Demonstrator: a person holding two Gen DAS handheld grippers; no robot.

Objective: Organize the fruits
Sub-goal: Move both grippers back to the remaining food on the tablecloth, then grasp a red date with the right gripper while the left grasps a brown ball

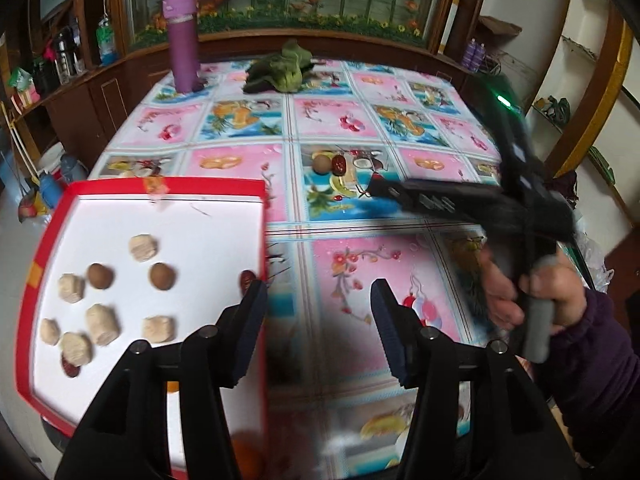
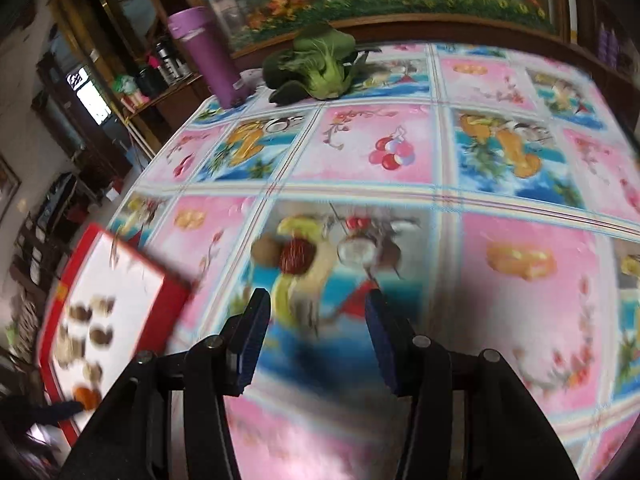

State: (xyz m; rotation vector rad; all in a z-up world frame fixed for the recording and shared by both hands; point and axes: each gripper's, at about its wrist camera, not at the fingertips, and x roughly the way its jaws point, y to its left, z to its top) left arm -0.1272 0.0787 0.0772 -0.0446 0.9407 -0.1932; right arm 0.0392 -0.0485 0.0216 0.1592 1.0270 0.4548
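Observation:
A red-rimmed white tray [image 1: 224, 186] lies at the left. It holds several pale ridged pieces [image 1: 143, 247], two brown round fruits [image 1: 162, 276] and a red date [image 1: 247, 280] by its right rim. My left gripper [image 1: 320, 320] hangs open and empty over the tray's right edge. Out on the tablecloth a brown round fruit [image 1: 320, 164] [image 2: 266, 252] touches a red date [image 1: 339, 165] [image 2: 296, 258]. My right gripper [image 2: 318, 328] is open just short of that pair, with nothing between its fingers. In the left wrist view the right gripper [image 1: 384, 192] shows blurred, with a hand [image 1: 540, 292] on its grip.
A purple bottle [image 1: 182, 40] and a leafy green vegetable [image 1: 280, 68] stand at the table's far edge, in front of a dark wooden cabinet. The tray [image 2: 176, 284] sits at the table's left edge. Something orange [image 2: 86, 396] lies at the tray's near end.

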